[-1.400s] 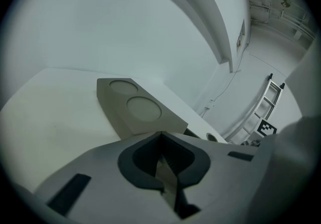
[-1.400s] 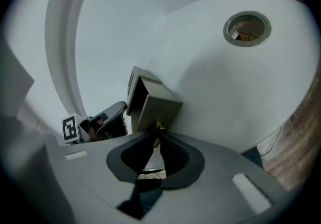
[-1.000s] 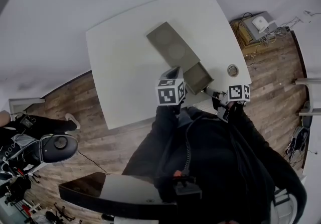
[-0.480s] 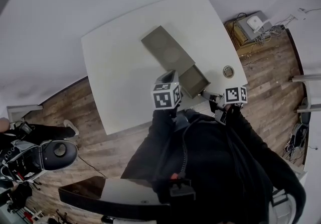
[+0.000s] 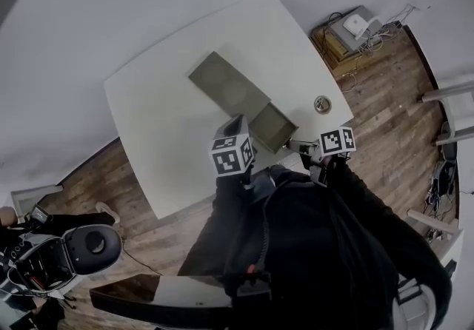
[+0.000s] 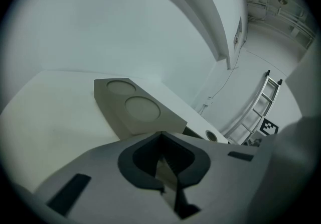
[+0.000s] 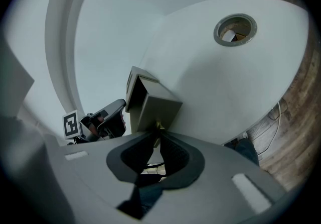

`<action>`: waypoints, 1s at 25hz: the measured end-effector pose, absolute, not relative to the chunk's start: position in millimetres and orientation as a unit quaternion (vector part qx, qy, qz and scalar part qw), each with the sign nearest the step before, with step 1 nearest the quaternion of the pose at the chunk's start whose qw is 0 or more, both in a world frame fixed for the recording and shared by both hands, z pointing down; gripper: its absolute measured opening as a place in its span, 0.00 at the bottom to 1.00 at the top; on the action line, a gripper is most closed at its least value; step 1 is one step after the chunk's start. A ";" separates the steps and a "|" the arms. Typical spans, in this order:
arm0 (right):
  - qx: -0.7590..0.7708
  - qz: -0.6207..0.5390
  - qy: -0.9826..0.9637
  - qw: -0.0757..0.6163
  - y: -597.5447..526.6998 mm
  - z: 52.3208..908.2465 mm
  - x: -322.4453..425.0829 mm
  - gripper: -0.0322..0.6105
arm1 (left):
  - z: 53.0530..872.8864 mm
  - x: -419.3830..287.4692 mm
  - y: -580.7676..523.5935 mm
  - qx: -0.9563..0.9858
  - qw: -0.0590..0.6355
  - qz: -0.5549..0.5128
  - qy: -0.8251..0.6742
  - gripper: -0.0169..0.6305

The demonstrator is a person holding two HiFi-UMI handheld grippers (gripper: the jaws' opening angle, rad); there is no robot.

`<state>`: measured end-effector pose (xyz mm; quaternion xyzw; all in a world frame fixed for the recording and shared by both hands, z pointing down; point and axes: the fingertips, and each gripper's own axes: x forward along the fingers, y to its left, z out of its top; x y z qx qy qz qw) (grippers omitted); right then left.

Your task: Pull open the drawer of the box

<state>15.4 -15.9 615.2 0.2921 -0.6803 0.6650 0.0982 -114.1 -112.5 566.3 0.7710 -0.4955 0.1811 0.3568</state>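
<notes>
My right gripper (image 7: 158, 130) is pinched shut on the small knob (image 7: 159, 125) of the drawer (image 5: 272, 127), which stands well out of the box (image 5: 226, 84) toward the table's (image 5: 163, 136) near edge. My left gripper (image 6: 161, 136) is closed on nothing just beside the box, probably to steady it.

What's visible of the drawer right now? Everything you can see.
The drawer is a matte grey-beige, open-topped tray that stands partway out of the box at the end nearest the person, over the white table. From the head view its inside looks empty. Its flat front panel carries a small brass-coloured knob, and the right gripper is shut on that knob. Nothing else touches the drawer.
</notes>
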 end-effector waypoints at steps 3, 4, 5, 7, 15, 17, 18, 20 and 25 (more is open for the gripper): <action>0.291 0.666 -0.680 0.097 -9.6 613.9 16.8 0.12 | 564.4 -114.6 -107.4 0.771 0.356 0.183 -0.495 0.02; 0.291 0.667 -0.679 0.096 -8.5 613.2 19.0 0.12 | 563.6 -113.0 -107.0 0.772 0.356 0.183 -0.494 0.02; 0.292 0.667 -0.679 0.095 -8.2 612.6 21.6 0.12 | 563.2 -110.8 -107.4 0.773 0.355 0.184 -0.493 0.02; 0.294 0.668 -0.678 0.093 -8.6 612.4 24.9 0.11 | 562.9 -107.7 -108.8 0.774 0.354 0.185 -0.491 0.02; 0.300 0.667 -0.677 0.089 -7.9 615.6 25.5 0.11 | 566.5 -108.0 -110.8 0.777 0.356 0.183 -0.486 0.02; 0.301 0.667 -0.676 0.088 -7.8 616.1 26.8 0.11 | 566.9 -107.4 -112.3 0.779 0.355 0.185 -0.483 0.02; 0.302 0.666 -0.676 0.088 -5.8 616.1 27.1 0.11 | 566.8 -107.4 -111.0 0.780 0.355 0.186 -0.481 0.02; 0.302 0.665 -0.677 0.088 3.9 615.0 26.7 0.11 | 565.6 -108.5 -102.2 0.780 0.353 0.186 -0.481 0.02; 0.301 0.664 -0.679 0.089 19.9 613.4 29.8 0.11 | 562.9 -106.9 -89.4 0.781 0.348 0.187 -0.484 0.02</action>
